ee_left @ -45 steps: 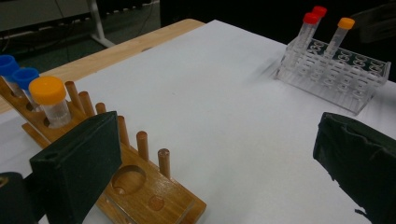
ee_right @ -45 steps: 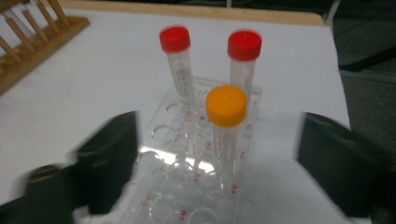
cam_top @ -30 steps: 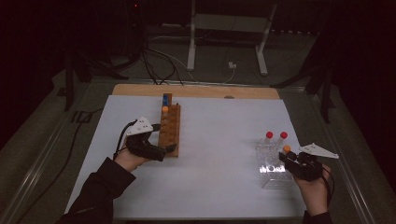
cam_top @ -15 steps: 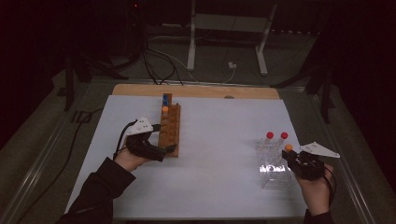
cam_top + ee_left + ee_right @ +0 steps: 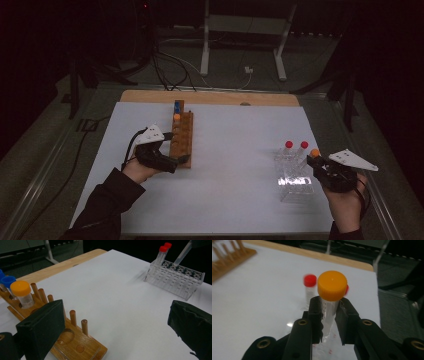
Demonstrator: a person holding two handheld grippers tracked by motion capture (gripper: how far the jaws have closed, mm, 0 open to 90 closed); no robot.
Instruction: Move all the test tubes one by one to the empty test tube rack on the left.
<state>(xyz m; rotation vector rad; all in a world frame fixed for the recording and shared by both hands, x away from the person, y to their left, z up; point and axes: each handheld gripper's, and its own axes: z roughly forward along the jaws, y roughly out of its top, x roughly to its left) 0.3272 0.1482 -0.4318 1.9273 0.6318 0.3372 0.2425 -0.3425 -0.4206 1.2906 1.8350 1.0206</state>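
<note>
Right gripper (image 5: 316, 161) pinches orange-capped tube (image 5: 331, 293) just under cap, jaws pressed on clear body; tube upright, lifted over clear rack (image 5: 295, 176) at table's right side, lower tip seemingly out of rack but blur hides it. Two red-capped tubes (image 5: 289, 146) stand in rack's far row. Left gripper (image 5: 181, 160) rests at near end of wooden rack (image 5: 182, 135), jaws spread wide, nothing between; orange-capped and blue-capped tubes (image 5: 7, 281) sit at its far end

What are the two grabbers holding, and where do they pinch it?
The right gripper pinches the orange-capped tube on its clear body, just under the cap. The left gripper is open, holding nothing.
</note>
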